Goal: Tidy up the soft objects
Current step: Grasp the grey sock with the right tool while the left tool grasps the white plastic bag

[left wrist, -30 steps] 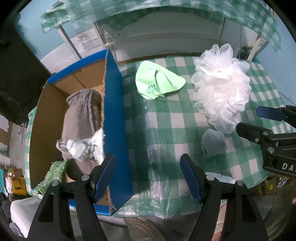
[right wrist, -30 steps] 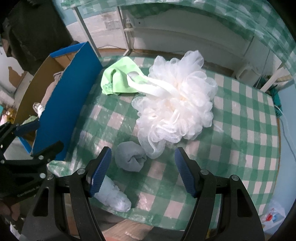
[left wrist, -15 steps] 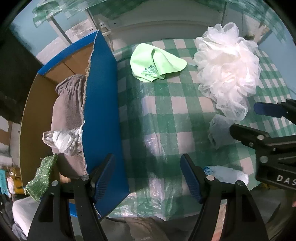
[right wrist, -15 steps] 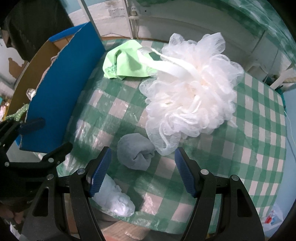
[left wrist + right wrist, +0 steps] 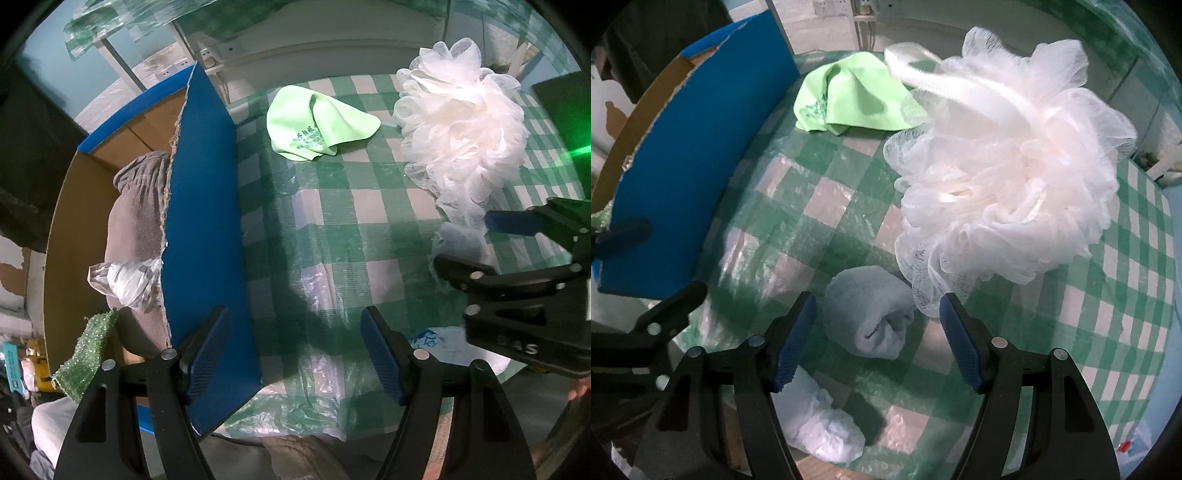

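The right gripper (image 5: 877, 339) hangs low over the checked tablecloth (image 5: 1126, 295) with its fingers spread wide and holding nothing, and the small rolled grey cloth (image 5: 870, 314) lies on the table right between the two blue pads, touching neither. The white mesh bath puff (image 5: 1004, 177) sits just behind it, its frilly edge brushing the roll's far side, and a crumpled white plastic bag (image 5: 820, 424) lies nearer the table's front edge. The left gripper (image 5: 295, 350) is also wide open and empty, held above the cloth beside the blue wall of the cardboard box (image 5: 203, 221), which already holds a brown towel (image 5: 136, 221) and other soft things. The green cloth (image 5: 317, 125) lies flat farther back. The grey roll looks light and squashy (likely to flatten or unroll if pinched at one end), so the safest hold is probably across its thick middle, with the pads pressed well in. The puff's loose netting is close enough to be caught in the same squeeze, so the far pad needs to slip in between the two
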{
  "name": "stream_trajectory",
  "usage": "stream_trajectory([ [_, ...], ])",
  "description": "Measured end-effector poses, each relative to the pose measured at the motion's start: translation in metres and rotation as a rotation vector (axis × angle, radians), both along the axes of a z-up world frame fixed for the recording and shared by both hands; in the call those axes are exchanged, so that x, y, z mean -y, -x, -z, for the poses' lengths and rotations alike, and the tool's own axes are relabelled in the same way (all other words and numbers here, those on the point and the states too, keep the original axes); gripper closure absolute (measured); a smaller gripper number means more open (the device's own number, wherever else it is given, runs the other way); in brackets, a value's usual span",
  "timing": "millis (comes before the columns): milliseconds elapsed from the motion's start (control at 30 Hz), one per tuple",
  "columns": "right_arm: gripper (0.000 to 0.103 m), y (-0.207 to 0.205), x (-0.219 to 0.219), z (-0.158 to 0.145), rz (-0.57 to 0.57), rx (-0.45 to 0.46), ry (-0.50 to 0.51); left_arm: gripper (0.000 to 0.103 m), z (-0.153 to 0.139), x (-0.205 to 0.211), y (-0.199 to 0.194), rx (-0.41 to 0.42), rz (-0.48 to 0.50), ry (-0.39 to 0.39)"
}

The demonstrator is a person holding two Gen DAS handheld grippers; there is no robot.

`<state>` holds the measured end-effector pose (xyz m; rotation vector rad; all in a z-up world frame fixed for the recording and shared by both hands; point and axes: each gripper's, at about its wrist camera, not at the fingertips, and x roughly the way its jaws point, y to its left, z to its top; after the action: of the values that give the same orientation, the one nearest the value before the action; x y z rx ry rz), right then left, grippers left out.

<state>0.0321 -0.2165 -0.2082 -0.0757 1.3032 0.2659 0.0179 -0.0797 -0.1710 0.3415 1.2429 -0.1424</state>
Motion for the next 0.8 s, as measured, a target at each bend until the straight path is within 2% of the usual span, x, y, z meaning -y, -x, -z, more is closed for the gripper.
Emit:
stream_trajectory([
  [67, 0.035, -0.001, -0.001, 0.006, -0.010, -0.010, 0.006, 0.027, 0.001, 0.001, 0.000, 0.003, 0.004, -0.002],
  [200, 0.061, -0.002, -0.001, 0.016, -0.012, -0.041, 0.005, 0.026, 0.005, 0.003, 0.001, -0.009, 0.008, 0.013],
  [300, 0.074, -0.001, 0.001, 0.015, -0.013, -0.041, 0.001, 0.026, 0.008, 0.007, 0.002, -0.006, 0.015, -0.002],
  [500, 0.081, 0.007, 0.010, 0.004, -0.014, -0.024, 0.001, 0.026, 0.010, 0.011, -0.001, -0.002, 0.016, 0.001],
  [800, 0.082, 0.026, 0.030, -0.019, 0.010, -0.013, -0.015, 0.025, 0.008, 0.019, 0.005, -0.034, 0.043, 0.048],
])
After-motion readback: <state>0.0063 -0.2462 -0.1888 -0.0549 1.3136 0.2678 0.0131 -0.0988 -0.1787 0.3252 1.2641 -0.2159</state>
